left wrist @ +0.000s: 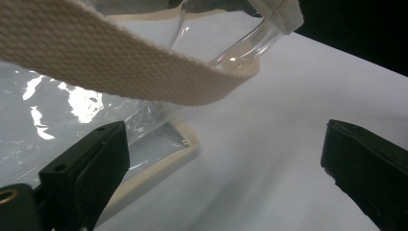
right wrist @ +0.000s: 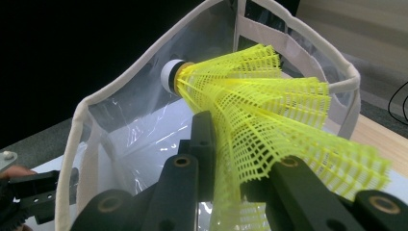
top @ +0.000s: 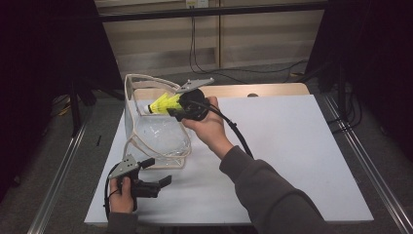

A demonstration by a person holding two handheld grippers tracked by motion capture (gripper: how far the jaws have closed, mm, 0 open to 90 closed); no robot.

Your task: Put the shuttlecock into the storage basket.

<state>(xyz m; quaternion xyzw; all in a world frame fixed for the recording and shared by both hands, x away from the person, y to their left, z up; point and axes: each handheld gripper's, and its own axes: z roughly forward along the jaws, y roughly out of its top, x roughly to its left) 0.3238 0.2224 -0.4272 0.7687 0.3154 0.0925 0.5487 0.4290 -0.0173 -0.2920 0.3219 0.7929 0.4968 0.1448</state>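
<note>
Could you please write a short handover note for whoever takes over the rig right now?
Right gripper: shut on the yellow shuttlecock, jaws pinching its skirt, cork end pointing into the open top of the clear bag.
Left gripper: open, holding nothing, jaws low over the white board beside the bag's near bottom corner, under a webbing handle.
Done: shuttlecock picked up and brought to the bag's mouth.
Left: probably lower it in and release; steadying the bag with the left gripper may help.
</note>
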